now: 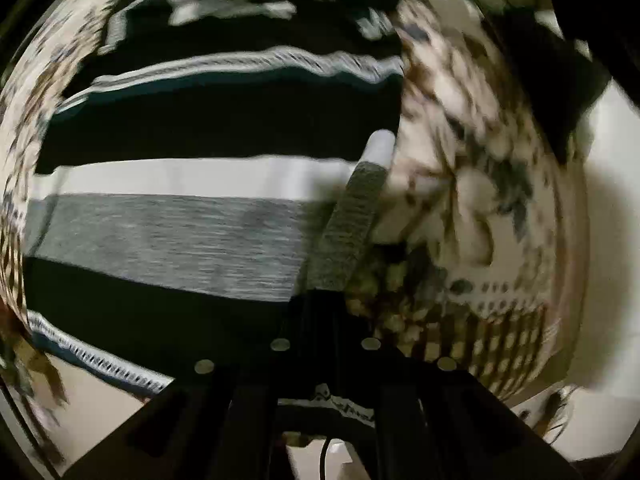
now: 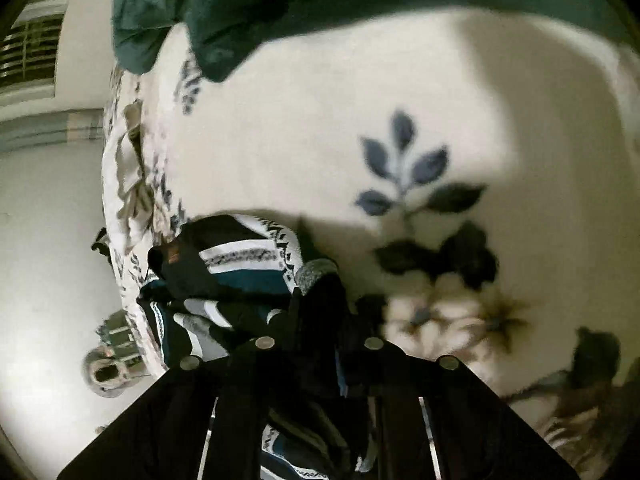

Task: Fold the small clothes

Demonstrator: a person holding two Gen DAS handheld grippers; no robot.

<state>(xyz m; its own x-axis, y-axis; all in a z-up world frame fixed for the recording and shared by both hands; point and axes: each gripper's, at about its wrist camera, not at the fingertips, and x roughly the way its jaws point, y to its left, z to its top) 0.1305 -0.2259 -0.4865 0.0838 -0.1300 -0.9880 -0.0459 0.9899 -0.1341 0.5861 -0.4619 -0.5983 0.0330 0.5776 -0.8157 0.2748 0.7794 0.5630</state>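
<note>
Both hand-held grippers, left (image 1: pixel 348 216) and right (image 2: pixel 320 280), clamped shut on striped garment (image 1: pixel 180 216); risks slipping, bunching mid-frame.

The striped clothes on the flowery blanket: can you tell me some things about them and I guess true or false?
1. The striped garment has black, white and grey bands. True.
2. It lies on a plain red blanket. False: the bedcover is cream with blue leaves and flowers.
3. The left gripper has its fingers wide apart. False: they are shut together.
4. A dark green cloth lies at the far end of the bedcover. True.
5. The right gripper is beside bunched striped fabric. True.
</note>
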